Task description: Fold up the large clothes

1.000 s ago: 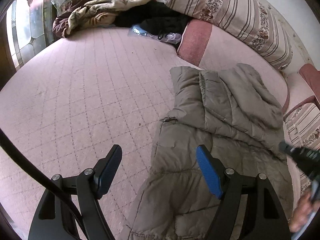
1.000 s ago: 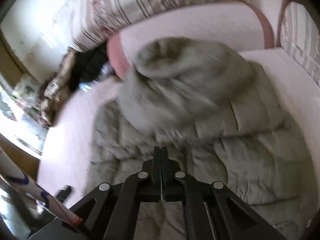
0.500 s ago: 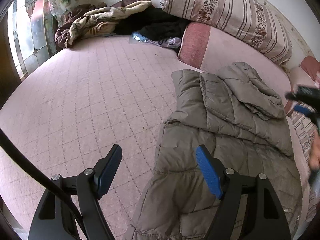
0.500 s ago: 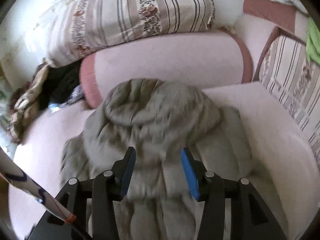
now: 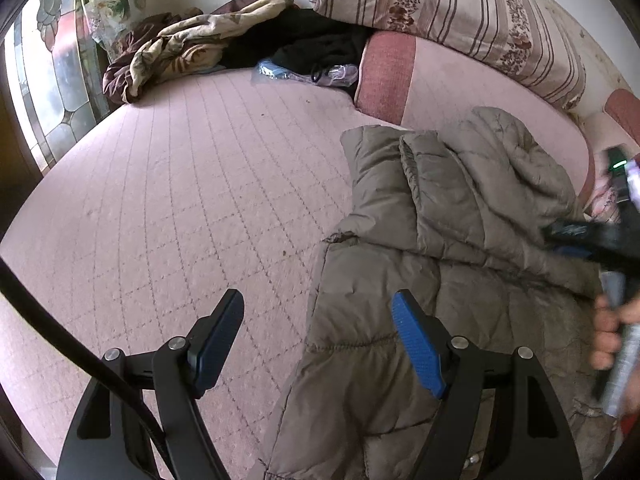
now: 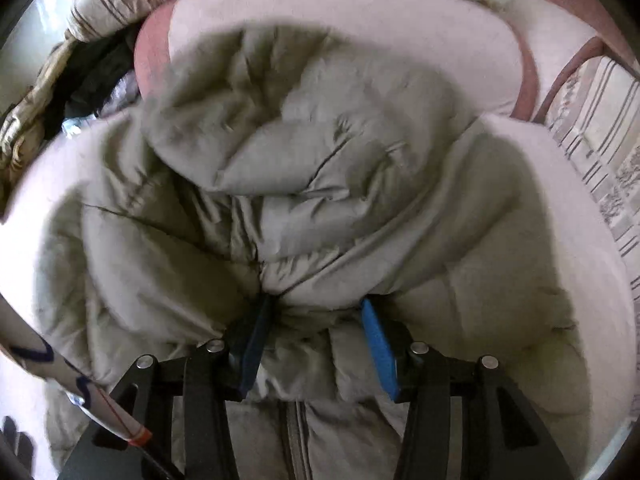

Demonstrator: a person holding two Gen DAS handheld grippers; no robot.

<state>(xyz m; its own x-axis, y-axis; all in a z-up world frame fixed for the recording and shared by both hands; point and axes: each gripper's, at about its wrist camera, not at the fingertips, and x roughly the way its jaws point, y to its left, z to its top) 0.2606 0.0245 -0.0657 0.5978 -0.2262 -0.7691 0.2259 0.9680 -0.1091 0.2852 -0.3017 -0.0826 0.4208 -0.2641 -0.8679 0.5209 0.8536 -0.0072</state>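
A grey-olive puffer jacket (image 5: 440, 264) lies on the pink quilted bed (image 5: 180, 208), its sleeves folded in and its hood at the far end. My left gripper (image 5: 318, 334) is open and empty, hovering over the jacket's left edge near the hem. My right gripper (image 6: 316, 320) is open, with its jaws on either side of a bunched fold of the jacket (image 6: 320, 184) just below the hood. The right gripper also shows at the right edge of the left wrist view (image 5: 588, 236), held by a hand.
A striped floral cushion (image 5: 448, 16) and a pink bolster (image 5: 460, 88) lie behind the jacket. A pile of brown and black clothes (image 5: 224, 48) sits at the back left, beside a stained-glass window (image 5: 48, 80). Another striped cushion (image 6: 600, 128) stands at the right.
My right gripper went from shut to open, then moved down onto the jacket below the hood. The left gripper stayed open and nearly still.
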